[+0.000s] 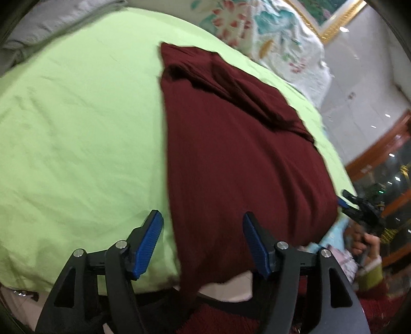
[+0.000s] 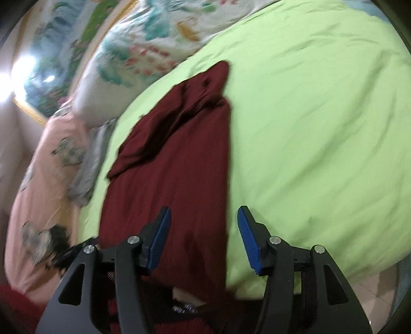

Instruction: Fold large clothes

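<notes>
With both wrist views motion-blurred, fine detail is limited. Dark red garment (image 1: pixel 231 154) lies lengthwise on the lime-green bed sheet (image 1: pixel 77 141), folded into a long strip; a sleeve or flap is doubled over its far part, and its near end hangs over the bed edge.

Left gripper (image 1: pixel 203 241): fingers (image 1: pixel 149 244) spread apart, grasping nothing. The garment's left edge runs between them in the view; contact with the cloth cannot be told.

Right gripper (image 2: pixel 204 239): fingers (image 2: pixel 160 241) likewise spread wide, nothing between them clamped. The garment's right edge passes between them in the view. In the left wrist view this gripper (image 1: pixel 359 210) shows at the garment's right side, just beside the cloth, with the person's hand (image 1: pixel 364 244) on its handle.

Surroundings:
- floral quilt (image 1: pixel 277 38), white with red and teal print, bunched at the far side of the bed, near the garment's far end but apart from it.
- pink pillow (image 2: pixel 43 179) with grey heart-like prints, lying beside the bed sheet's edge.
- grey cloth (image 2: pixel 90 164) between the pink pillow and the sheet.
- gold-framed picture (image 1: pixel 334 18) on the wall.
- grey bedding (image 1: pixel 51 23) at the far left of the sheet.

Nothing lies on top of the garment. No writing or brand marks legible.
</notes>
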